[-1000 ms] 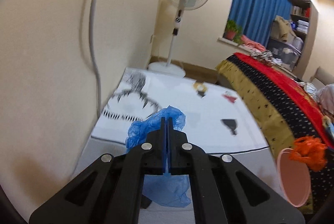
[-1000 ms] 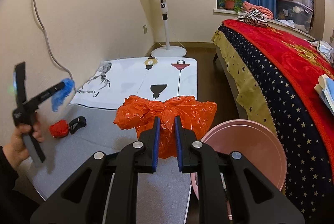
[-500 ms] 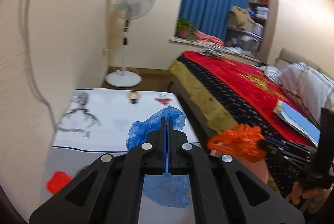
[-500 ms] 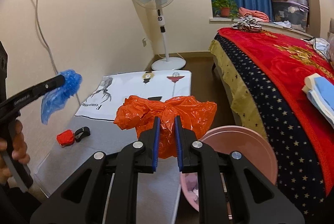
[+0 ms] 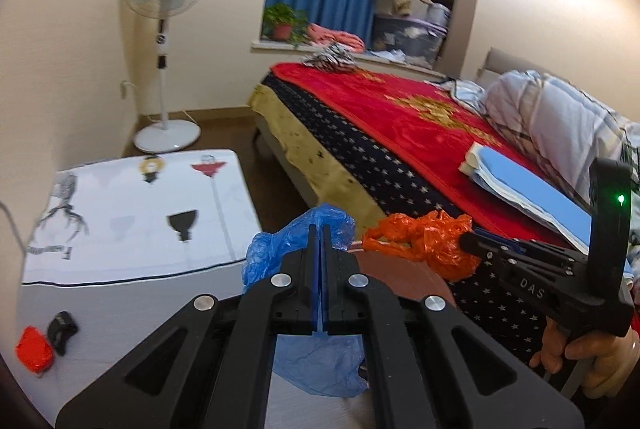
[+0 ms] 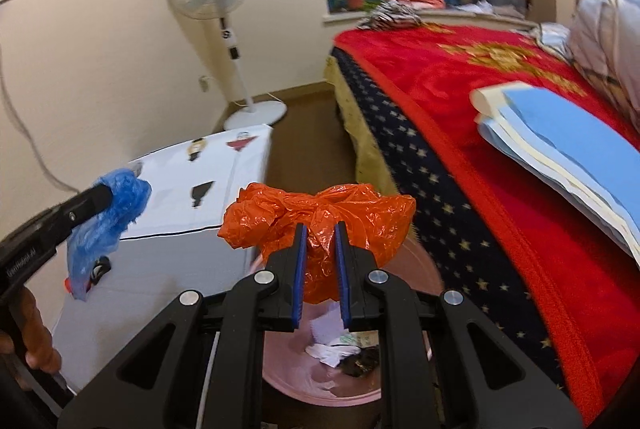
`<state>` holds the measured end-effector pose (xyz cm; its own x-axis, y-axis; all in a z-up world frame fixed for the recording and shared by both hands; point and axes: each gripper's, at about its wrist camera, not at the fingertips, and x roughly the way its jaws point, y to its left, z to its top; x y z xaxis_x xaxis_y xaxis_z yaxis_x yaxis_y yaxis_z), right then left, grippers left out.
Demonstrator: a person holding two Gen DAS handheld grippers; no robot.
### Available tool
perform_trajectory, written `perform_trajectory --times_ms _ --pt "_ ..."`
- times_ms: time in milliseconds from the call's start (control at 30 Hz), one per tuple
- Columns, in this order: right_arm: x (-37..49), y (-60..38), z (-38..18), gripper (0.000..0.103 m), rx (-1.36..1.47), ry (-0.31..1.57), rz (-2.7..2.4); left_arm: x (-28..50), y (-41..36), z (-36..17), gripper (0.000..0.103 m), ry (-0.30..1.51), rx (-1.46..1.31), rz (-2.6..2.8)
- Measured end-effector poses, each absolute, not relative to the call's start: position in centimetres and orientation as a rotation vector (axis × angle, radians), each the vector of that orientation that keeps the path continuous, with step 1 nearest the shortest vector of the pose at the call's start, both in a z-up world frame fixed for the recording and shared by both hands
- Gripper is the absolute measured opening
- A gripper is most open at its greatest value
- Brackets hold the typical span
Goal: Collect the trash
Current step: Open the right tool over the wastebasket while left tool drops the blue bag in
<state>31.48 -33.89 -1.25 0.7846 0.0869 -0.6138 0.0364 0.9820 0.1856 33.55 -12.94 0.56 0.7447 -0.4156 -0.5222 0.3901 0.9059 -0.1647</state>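
Observation:
My left gripper (image 5: pixel 320 229) is shut on a crumpled blue plastic bag (image 5: pixel 316 361), held in the air; it also shows in the right wrist view (image 6: pixel 104 217). My right gripper (image 6: pixel 320 229) is shut on a crumpled orange plastic bag (image 6: pixel 320 213), held right above the pink trash bin (image 6: pixel 280 369). The bin holds white paper scraps and dark bits. In the left wrist view the orange bag (image 5: pixel 424 241) hangs just right of my left fingertips, over the bin's rim (image 5: pixel 404 273). A red wad (image 5: pixel 34 349) and a small black object (image 5: pixel 62 327) lie on the floor mat.
A grey mat (image 5: pixel 120 309) and a white printed cloth (image 5: pixel 132 213) cover the floor at left. A bed with a red blanket (image 5: pixel 420 125) stands right of the bin, with a blue-covered paper stack (image 6: pixel 560 141) on it. A standing fan (image 5: pixel 164 29) stands in the corner.
The left gripper has swung right, away from the wall, bringing the blue bag next to the orange one. The right gripper has moved over the bin and now looks down into it.

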Motion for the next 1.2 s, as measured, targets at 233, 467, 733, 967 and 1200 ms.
perform_trajectory --times_ms 233,467,733,967,1200 --pt "32.6 -35.5 -2.8 0.020 0.178 0.728 -0.016 35.5 -16.7 -1.5 0.000 0.628 -0.033 -0.498" --pt "33.0 -37.4 -3.3 0.053 0.241 0.761 -0.071 36.4 -18.5 -3.0 0.000 0.668 -0.023 -0.536" --pt "33.3 -38.8 -4.8 0.055 0.222 0.862 -0.191 37.4 -21.4 -4.8 0.000 0.740 0.002 -0.619" --pt "33.0 -38.7 -5.1 0.057 0.201 0.880 -0.187 38.0 -23.1 -5.5 0.074 0.765 0.011 -0.584" --pt "32.8 -38.8 -4.7 0.063 0.199 0.857 -0.205 38.6 -22.3 -5.1 0.095 0.756 0.027 -0.438"
